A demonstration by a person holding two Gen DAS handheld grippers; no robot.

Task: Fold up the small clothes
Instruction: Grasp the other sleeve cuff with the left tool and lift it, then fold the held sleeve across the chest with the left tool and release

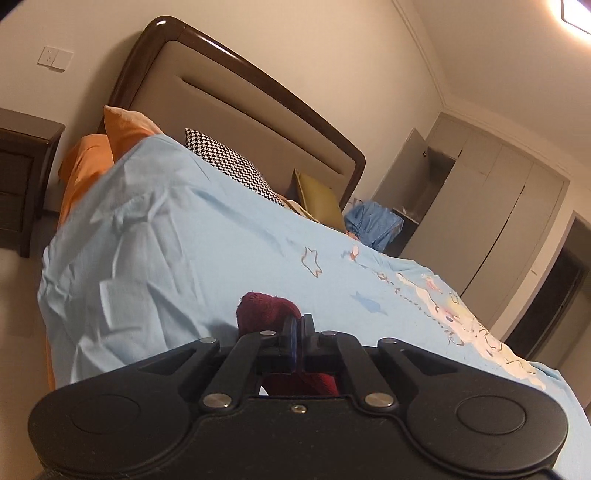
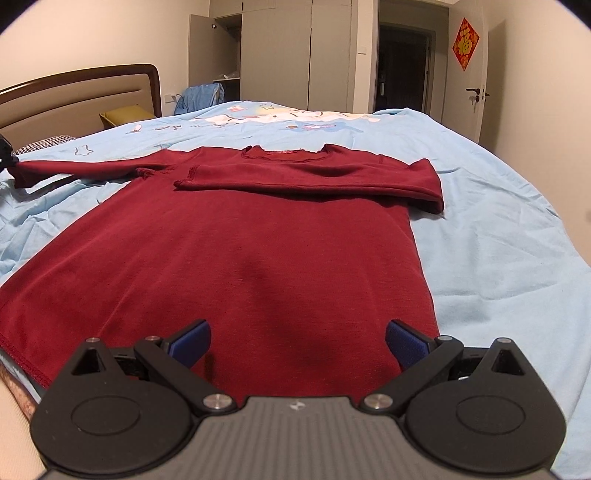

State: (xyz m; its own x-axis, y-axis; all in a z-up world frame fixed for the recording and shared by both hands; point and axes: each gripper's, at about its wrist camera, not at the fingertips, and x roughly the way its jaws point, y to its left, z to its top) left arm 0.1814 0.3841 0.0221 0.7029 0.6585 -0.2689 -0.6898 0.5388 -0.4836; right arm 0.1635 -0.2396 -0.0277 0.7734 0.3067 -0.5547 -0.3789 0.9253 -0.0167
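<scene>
A dark red long-sleeved top [image 2: 236, 254] lies flat on the light blue bedcover [image 2: 498, 236], one sleeve folded across its chest. The right gripper [image 2: 297, 345] hovers level above the top's hem, jaws spread wide and empty. The left gripper [image 1: 297, 325], tilted, has its jaws pinched tight on the cuff of the top's outstretched sleeve [image 1: 264, 308].

Warm indoor light; ceiling lamp [image 1: 576, 11] blown out at left-wrist view's top right corner, glare streak on headboard [image 1: 207, 40]. Strong fisheye bending, dark vignetted corners. Near gripper bodies slightly soft.
</scene>
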